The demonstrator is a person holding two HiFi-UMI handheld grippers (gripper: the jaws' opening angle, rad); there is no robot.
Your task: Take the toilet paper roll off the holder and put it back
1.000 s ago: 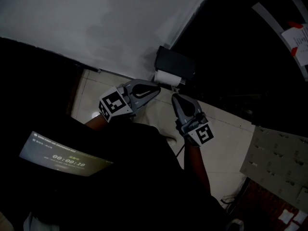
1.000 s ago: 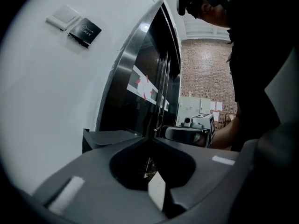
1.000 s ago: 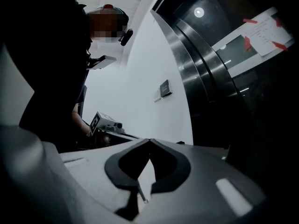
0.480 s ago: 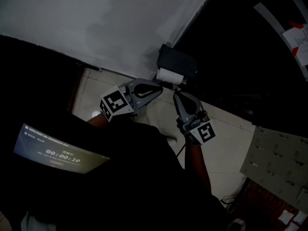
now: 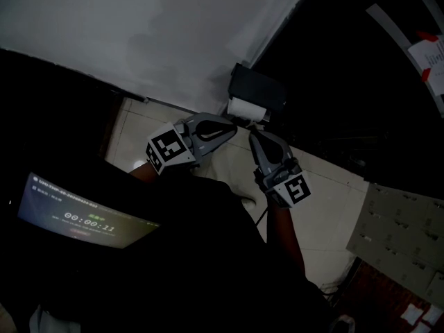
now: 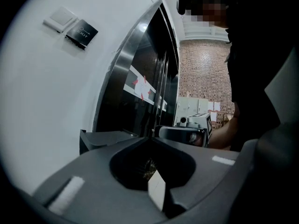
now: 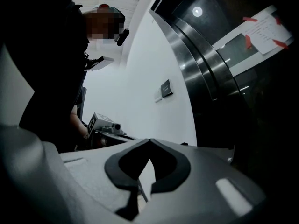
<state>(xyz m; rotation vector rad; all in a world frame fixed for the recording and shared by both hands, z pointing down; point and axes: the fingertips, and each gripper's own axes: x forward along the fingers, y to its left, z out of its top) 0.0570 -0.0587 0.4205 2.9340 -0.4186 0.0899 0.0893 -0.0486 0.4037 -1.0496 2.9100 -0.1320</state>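
In the head view a white toilet paper roll point(image 5: 245, 108) sits under a black holder point(image 5: 257, 87) fixed on the white wall. My left gripper point(image 5: 234, 123) points at the roll from the lower left, its tip just short of it, jaws shut and empty. My right gripper point(image 5: 252, 135) is just below the roll, also shut with nothing in it. In the left gripper view the jaws point(image 6: 150, 138) meet beside the holder's dark cover point(image 6: 100, 138). The right gripper view shows its jaws point(image 7: 149, 140) closed tip to tip.
A white wall point(image 5: 139, 33) runs behind the holder, with dark metal doors point(image 5: 361, 82) to the right. Pale floor tiles point(image 5: 326, 193) lie below. A lit screen with a timer point(image 5: 83, 220) is at lower left. Grey panels point(image 5: 402, 234) stand at lower right.
Both grippers have edged slightly up toward the roll. Both stay shut.
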